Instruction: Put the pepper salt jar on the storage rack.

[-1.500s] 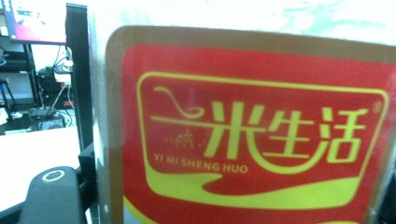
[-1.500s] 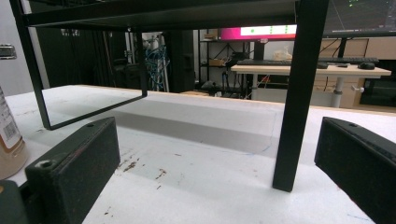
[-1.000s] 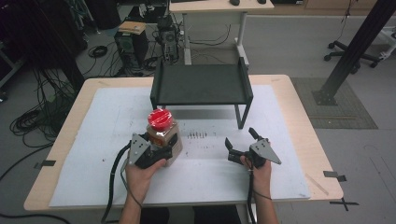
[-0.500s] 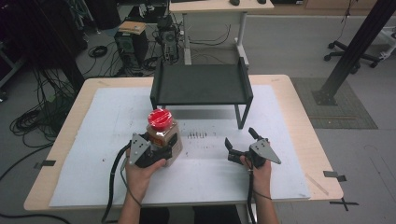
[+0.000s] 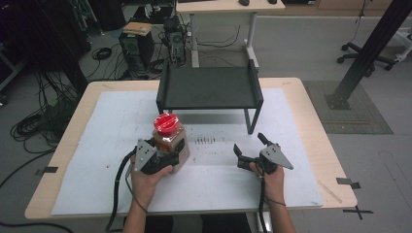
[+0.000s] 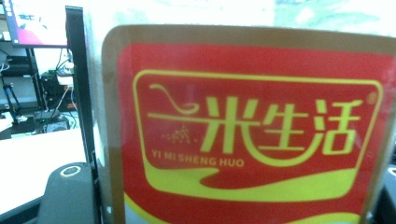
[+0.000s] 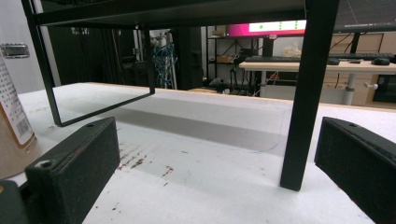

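The left gripper (image 5: 167, 160) held a jar (image 5: 171, 141) with a red lid (image 5: 166, 123), its jaws closed on the lower body. In the left gripper view the jar's red and yellow label (image 6: 252, 135) stood very close to the camera, and one black jaw showed at about seven o'clock. The jar stood upright on the white mat (image 5: 97, 145), at about twelve o'clock from the left hand (image 5: 145, 182) and at about seven o'clock from the black metal rack (image 5: 209, 87).

The step in hand appeared to be securing and lifting the jar. To do it well, the grip should probably stay firm and low on the body, the jar kept upright, and the lift made straight up before any travel toward the rack.

At three o'clock from the jar, well apart from it, the right gripper (image 5: 248, 147) rested on the mat with its jaws wide apart and nothing between them. In the right gripper view the jar's edge (image 7: 11, 130) sat at nine o'clock, and a rack leg (image 7: 303, 93) stood ahead.
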